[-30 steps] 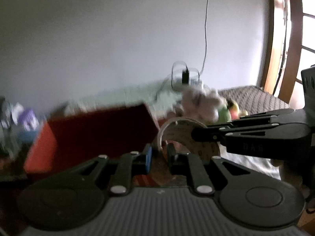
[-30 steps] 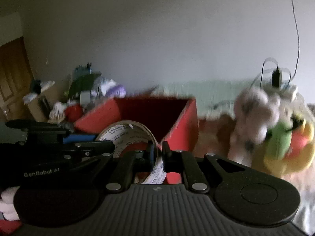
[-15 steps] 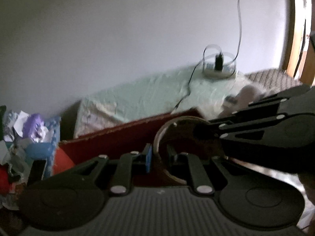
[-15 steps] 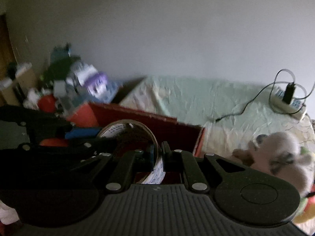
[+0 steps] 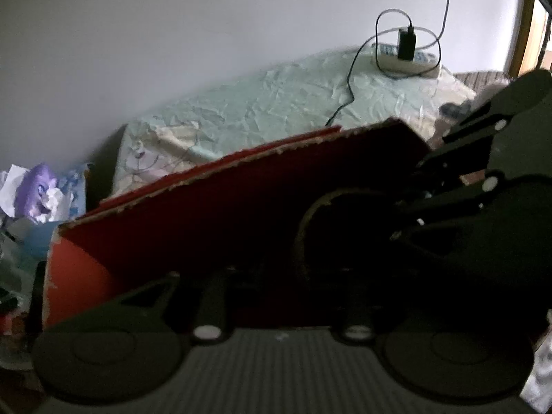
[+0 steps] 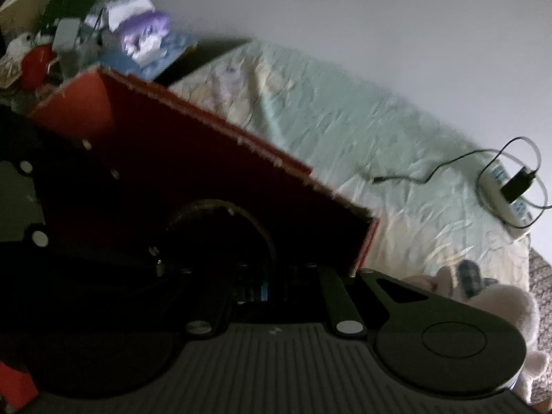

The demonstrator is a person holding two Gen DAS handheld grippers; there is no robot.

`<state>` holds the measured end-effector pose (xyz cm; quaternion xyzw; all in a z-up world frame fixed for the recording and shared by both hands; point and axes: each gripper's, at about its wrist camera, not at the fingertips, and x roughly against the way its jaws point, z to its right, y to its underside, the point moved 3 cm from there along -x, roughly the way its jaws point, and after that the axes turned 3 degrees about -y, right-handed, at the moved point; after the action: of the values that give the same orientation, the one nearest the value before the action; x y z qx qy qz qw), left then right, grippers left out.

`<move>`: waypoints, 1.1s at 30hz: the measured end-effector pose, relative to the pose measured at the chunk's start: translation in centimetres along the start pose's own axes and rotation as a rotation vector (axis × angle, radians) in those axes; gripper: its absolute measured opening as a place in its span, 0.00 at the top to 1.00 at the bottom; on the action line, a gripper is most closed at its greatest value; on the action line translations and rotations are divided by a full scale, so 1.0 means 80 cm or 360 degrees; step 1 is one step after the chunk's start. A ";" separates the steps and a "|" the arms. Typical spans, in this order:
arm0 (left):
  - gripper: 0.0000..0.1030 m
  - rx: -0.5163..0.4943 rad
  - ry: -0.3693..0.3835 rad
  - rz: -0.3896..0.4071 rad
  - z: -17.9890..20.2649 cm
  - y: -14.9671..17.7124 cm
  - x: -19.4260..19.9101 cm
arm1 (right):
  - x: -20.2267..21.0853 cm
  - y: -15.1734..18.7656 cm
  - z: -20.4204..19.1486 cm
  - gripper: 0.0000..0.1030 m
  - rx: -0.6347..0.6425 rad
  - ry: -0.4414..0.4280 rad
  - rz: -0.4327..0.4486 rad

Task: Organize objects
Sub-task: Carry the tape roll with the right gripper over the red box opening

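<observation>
A roll of tape (image 5: 305, 220) with a brown cardboard core hangs inside the open red cardboard box (image 5: 241, 186), in deep shadow. My left gripper (image 5: 276, 272) is shut on the roll's near rim. The right gripper (image 5: 410, 214) comes in from the right and holds the same roll. In the right wrist view the roll (image 6: 265, 238) shows as a dark ring within the red box (image 6: 207, 138), with my right gripper (image 6: 276, 272) shut on it and the left gripper (image 6: 155, 258) reaching in from the left. The box floor is too dark to make out.
A bed with a crumpled pale green sheet (image 5: 293, 96) lies behind the box. A white power strip (image 6: 500, 189) with a black charger and cable rests on it. A white plush toy (image 6: 500, 307) sits at the right. A heap of clutter (image 6: 103, 24) stands left of the box.
Both grippers have carried the tape roll forward and down into the red box, so it now sits in shadow. Both views have tilted, and the plush toys have left the left wrist view.
</observation>
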<state>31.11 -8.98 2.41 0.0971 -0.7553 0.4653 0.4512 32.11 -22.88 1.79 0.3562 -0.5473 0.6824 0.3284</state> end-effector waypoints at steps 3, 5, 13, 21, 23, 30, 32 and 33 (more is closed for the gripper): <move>0.45 -0.0009 -0.0020 0.0008 -0.006 0.003 0.002 | -0.003 -0.002 -0.005 0.86 0.0061 0.0010 -0.0021; 0.45 0.0005 -0.0020 0.0001 -0.012 0.005 -0.001 | -0.004 -0.002 -0.007 0.79 0.0076 0.0026 -0.0011; 0.38 0.0141 -0.0019 0.0018 -0.029 0.009 -0.003 | -0.011 -0.004 -0.003 0.71 0.0125 0.0157 0.0047; 0.33 0.0333 -0.0025 0.0088 -0.046 0.008 0.001 | 0.000 -0.006 0.004 0.71 -0.0015 0.0084 0.0131; 0.33 0.0403 -0.0077 0.0103 -0.052 0.010 0.004 | 0.004 -0.004 0.009 0.71 -0.0092 0.0024 0.0157; 0.33 0.0542 -0.0261 0.0041 -0.063 0.009 -0.004 | 0.011 0.008 0.005 0.71 -0.0275 -0.0138 0.0202; 0.33 0.0500 -0.0314 0.0040 -0.058 0.010 -0.005 | 0.013 0.013 0.000 0.71 -0.0276 -0.0159 0.0205; 0.33 0.0480 -0.0346 0.0042 -0.056 0.009 -0.005 | 0.014 0.015 -0.002 0.71 -0.0272 -0.0168 0.0209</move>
<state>33.55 -5.15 2.37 0.2035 -0.7224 0.5659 0.3412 30.49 -22.87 2.08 0.3257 -0.6422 0.6336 0.2830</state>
